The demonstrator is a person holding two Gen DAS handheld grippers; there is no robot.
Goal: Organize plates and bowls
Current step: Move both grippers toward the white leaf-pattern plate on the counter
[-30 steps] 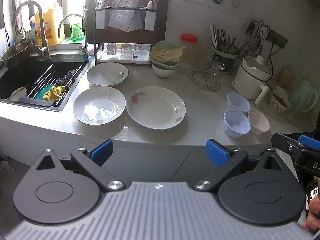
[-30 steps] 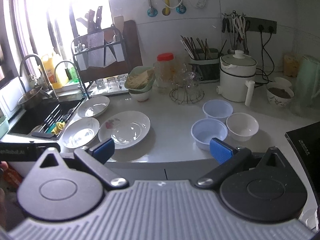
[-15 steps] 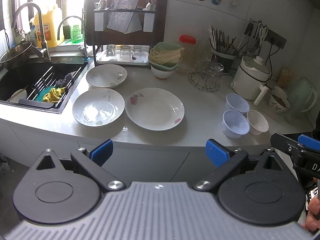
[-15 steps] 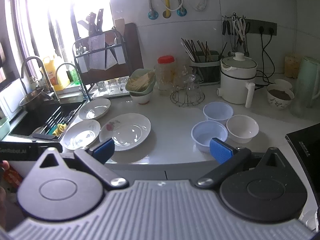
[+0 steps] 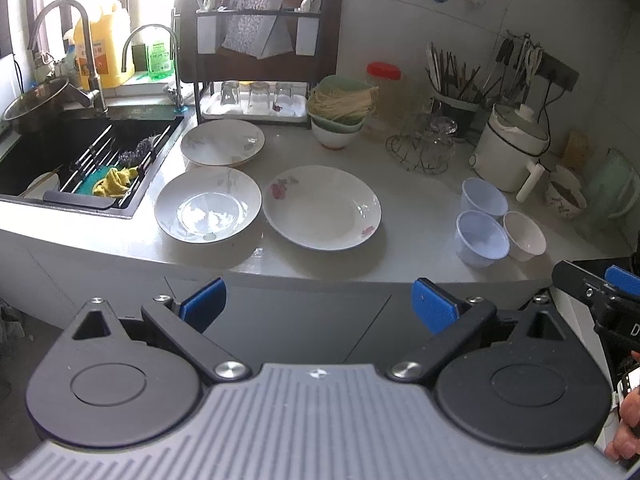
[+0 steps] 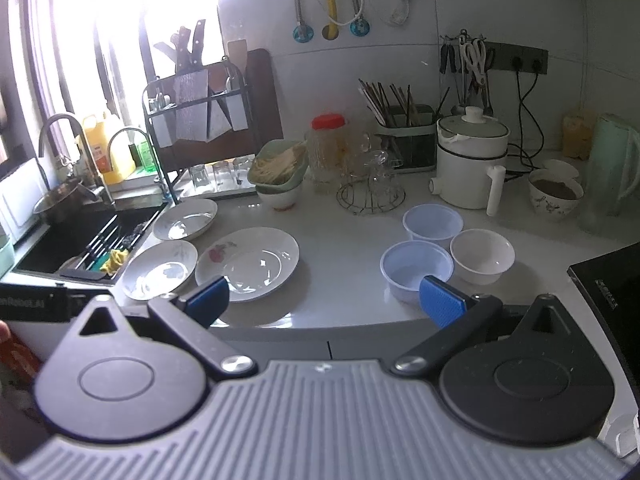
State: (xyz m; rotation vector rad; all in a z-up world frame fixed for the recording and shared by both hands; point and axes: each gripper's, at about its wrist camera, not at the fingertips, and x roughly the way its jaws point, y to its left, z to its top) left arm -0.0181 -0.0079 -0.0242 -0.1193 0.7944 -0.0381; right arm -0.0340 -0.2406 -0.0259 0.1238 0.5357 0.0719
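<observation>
My left gripper [image 5: 319,305] is spread wide and holds nothing, hanging off the front edge of the counter [image 5: 304,258] with free air between it and the crockery. Ahead and far to its left lies the sink [image 5: 80,152], its rim touching nothing I need. Ahead and slightly left sits one plate [image 5: 208,205], with a second plate [image 5: 222,141] behind it near the dish rack [image 5: 256,40]. Straight ahead is the large flowered plate [image 5: 322,207], just beside the first one. Bare counter lies to the right of it. Then come two blue bowls [image 5: 482,238] and a white bowl [image 5: 524,236], packed close together. Behind them the white cooker [image 5: 510,152] and a wire stand [image 5: 420,152] crowd the back.

My right gripper [image 6: 324,303] is also spread and empty, at the counter edge. The flowered plate [image 6: 247,263] is ahead to its left, the nearest blue bowl [image 6: 416,270] just ahead of its right finger.
</observation>
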